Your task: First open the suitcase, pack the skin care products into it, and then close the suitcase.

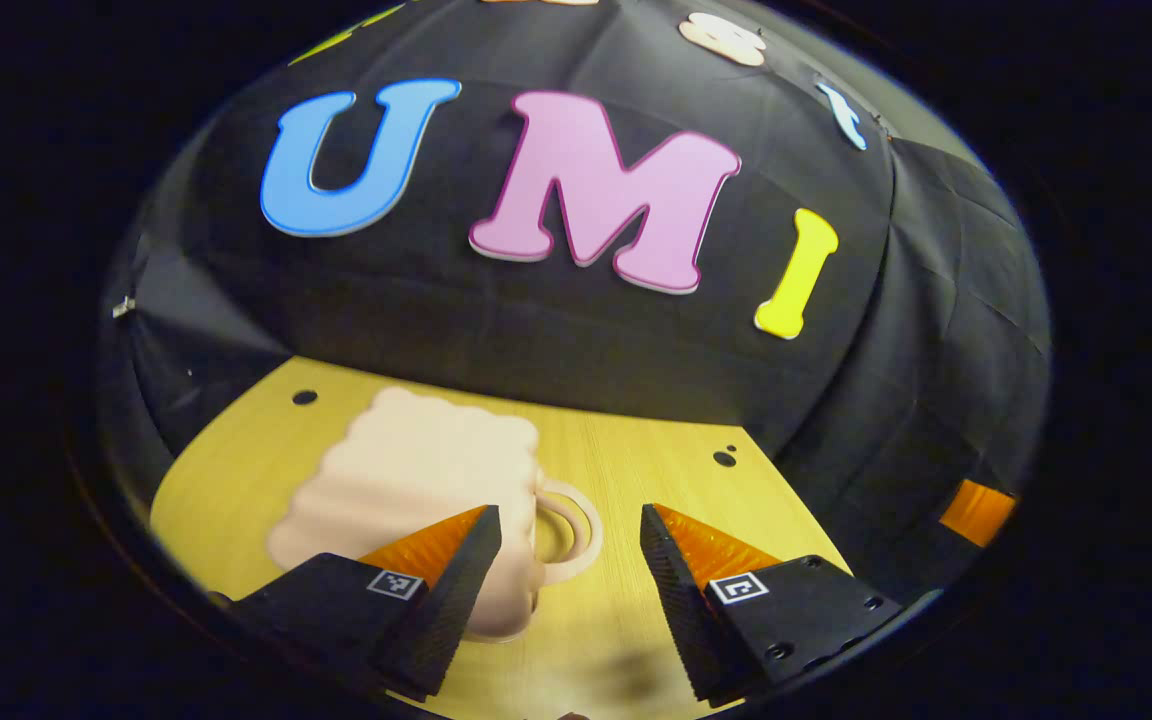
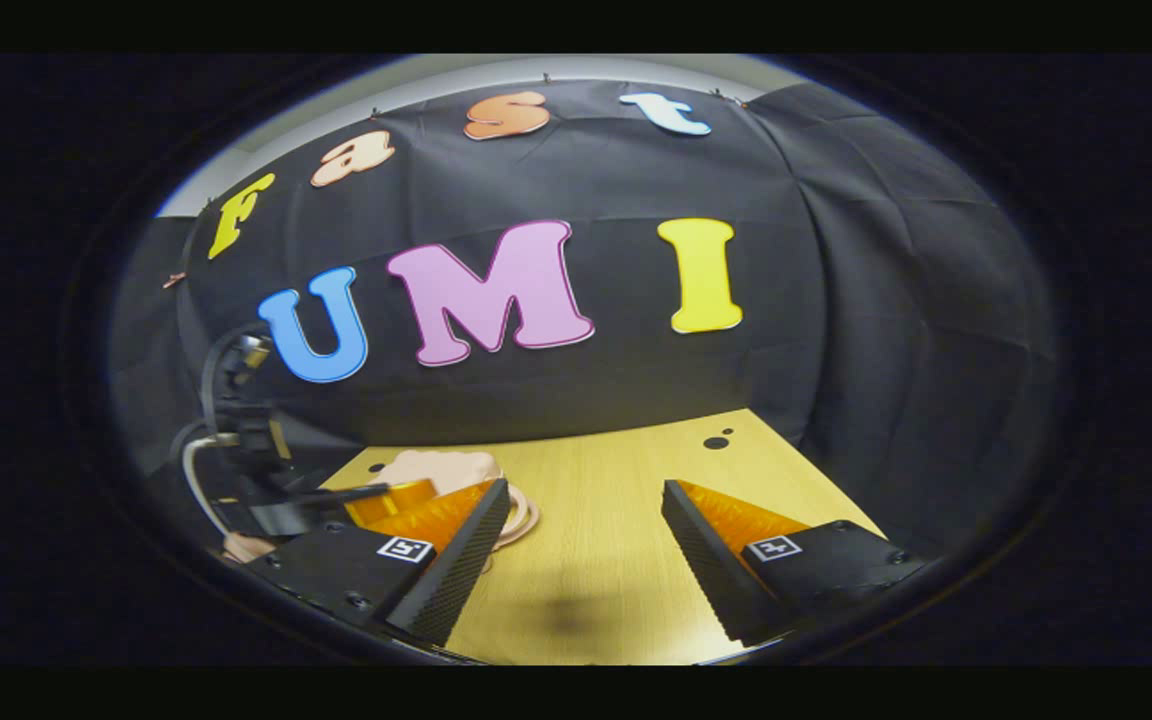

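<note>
A small pale pink suitcase [image 1: 416,480] with a wavy outline lies closed on the wooden table [image 1: 636,450], its ring handle [image 1: 566,530] pointing right. My left gripper [image 1: 571,520] hovers open just before it, the left finger over the case's near corner and the handle between the tips. In the right gripper view the same suitcase [image 2: 436,468] lies at the left, partly behind my own left finger [image 2: 466,545]. My right gripper [image 2: 586,495] is open over bare table, to the right of the case. The left gripper [image 2: 266,480] shows there too, held above the case.
The black cloth wall [image 1: 576,330] closes off the table's far side and right side. Small dark holes [image 1: 724,458] mark the tabletop near its back edge. An orange patch [image 1: 976,510] shows at the far right; what it is I cannot tell.
</note>
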